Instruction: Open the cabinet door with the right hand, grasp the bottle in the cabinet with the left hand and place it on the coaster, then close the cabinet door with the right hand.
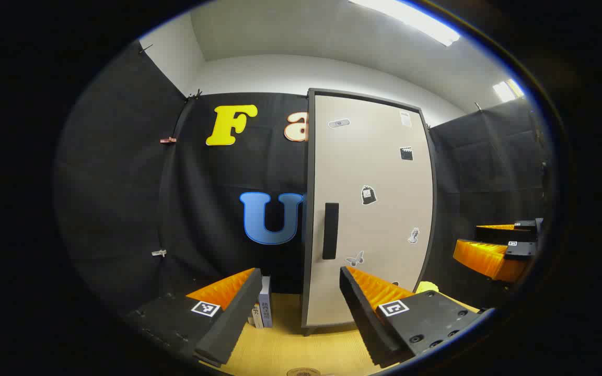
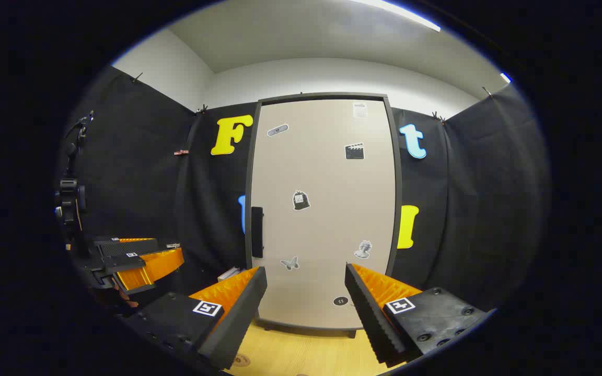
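A tall beige cabinet (image 2: 322, 209) with a dark frame stands on the wooden table, its door shut, several stickers on it. The black handle (image 2: 257, 232) runs down the door's left edge; in the left gripper view the handle (image 1: 330, 231) lies ahead between my fingers. My right gripper (image 2: 305, 303) is open, a short way in front of the lower door. My left gripper (image 1: 298, 308) is open too, facing the cabinet (image 1: 369, 209) from the left. The bottle is hidden. A round coaster's edge (image 1: 303, 372) peeks in at the bottom.
A few small books or boxes (image 1: 262, 308) stand left of the cabinet. Something yellow-green (image 1: 426, 286) lies by the cabinet's right foot. The right gripper (image 1: 494, 250) hangs at the far right of the left gripper view, the left gripper (image 2: 139, 263) at the left of the right gripper view.
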The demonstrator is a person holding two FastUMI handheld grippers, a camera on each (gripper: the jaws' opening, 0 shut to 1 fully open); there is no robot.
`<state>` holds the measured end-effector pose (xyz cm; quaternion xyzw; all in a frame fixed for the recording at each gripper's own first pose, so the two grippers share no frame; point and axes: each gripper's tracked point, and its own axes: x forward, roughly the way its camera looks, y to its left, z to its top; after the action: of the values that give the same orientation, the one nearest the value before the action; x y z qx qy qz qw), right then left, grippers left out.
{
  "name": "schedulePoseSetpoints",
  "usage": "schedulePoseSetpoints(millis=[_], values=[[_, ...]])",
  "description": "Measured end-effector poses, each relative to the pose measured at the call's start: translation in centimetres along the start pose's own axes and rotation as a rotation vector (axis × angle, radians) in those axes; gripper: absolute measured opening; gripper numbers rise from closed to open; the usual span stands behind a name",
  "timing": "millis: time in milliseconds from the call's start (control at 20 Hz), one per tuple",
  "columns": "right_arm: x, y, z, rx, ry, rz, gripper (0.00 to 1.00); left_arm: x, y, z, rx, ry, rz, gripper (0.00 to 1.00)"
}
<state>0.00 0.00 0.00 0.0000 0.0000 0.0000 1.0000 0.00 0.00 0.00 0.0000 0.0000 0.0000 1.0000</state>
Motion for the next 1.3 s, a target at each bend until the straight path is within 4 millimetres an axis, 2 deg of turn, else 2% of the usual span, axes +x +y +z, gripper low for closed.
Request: schedulePoseSetpoints(millis=[250, 750, 900, 1100, 1300], values=[[0.5, 1.9, -1.3, 0.01, 0.019, -0.007, 0.98, 0.7, 1.3, -0.3, 0.011, 0.008, -0.02, 0.94], [1.3, 3.0, -2.5, 0.028, 0.04, -0.065, 0.98, 1.2, 2.6, -0.7, 0.018, 0.011, -0.073, 0.94], [1.9, 4.0, -2.8, 0.032, 0.05, -0.053, 0.98, 1.2, 3.1, -0.9, 0.012, 0.012, -0.079, 0.94], [3.8, 6.0, -3.1, 0.045, 0.061, -0.028, 0.98, 1.0, 4.0, -1.0, 0.012, 0.013, -0.079, 0.94], [7.0, 8.7, -2.9, 0.053, 0.049, 0.006, 0.98, 0.5, 5.5, -1.4, 0.007, 0.017, -0.073, 0.94]])
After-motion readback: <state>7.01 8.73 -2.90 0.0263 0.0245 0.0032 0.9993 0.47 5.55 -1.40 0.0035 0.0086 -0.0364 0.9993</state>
